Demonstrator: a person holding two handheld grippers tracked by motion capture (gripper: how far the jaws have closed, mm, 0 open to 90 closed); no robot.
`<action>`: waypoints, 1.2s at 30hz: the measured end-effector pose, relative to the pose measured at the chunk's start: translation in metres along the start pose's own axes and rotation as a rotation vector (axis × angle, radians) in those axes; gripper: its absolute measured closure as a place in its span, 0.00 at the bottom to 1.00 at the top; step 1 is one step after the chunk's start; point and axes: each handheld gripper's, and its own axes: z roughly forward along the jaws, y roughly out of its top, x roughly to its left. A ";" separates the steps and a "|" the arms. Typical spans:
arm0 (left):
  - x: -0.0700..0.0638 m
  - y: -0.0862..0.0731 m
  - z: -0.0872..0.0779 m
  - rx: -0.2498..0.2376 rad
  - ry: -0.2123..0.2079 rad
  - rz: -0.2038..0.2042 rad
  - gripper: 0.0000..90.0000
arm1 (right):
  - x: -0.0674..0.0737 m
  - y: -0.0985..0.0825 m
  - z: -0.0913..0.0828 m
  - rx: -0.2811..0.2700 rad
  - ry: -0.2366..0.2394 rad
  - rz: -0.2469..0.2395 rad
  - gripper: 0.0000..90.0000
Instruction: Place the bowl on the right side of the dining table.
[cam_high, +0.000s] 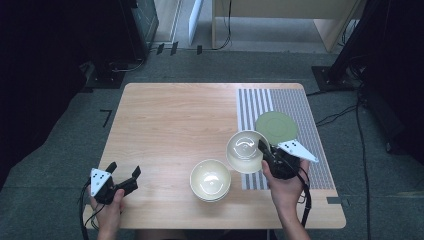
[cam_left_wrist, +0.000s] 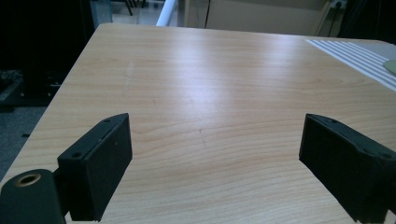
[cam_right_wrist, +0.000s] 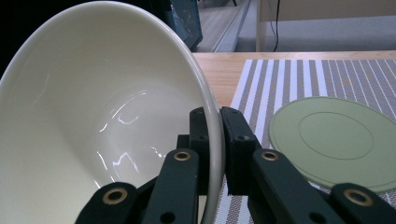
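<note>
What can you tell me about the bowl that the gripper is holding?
The held bowl is cream-white, glossy like glazed ceramic, round and empty. The right gripper pinches its thin rim between both black fingers, one inside, one outside. In the right gripper view it looks tilted. It sits at the striped mat's left edge, beside the green plate.

In my right gripper view, the bowl (cam_right_wrist: 93, 116) is cut off at the left and bottom edges; its rim hides my gripper's (cam_right_wrist: 214, 122) inner jaw faces.

In my left gripper view, the plate (cam_left_wrist: 391, 66) is cut off at the right edge.
</note>
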 end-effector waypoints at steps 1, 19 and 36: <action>0.000 0.000 0.000 0.000 0.000 0.000 0.10 | 0.000 0.000 0.000 0.000 0.000 0.000 0.94; 0.002 -0.004 -0.001 -0.016 0.004 -0.028 0.10 | -0.025 -0.001 0.004 0.017 -0.051 0.034 0.94; 0.001 -0.004 0.000 -0.007 0.007 -0.018 0.10 | -0.047 0.004 0.010 0.022 -0.082 0.078 0.94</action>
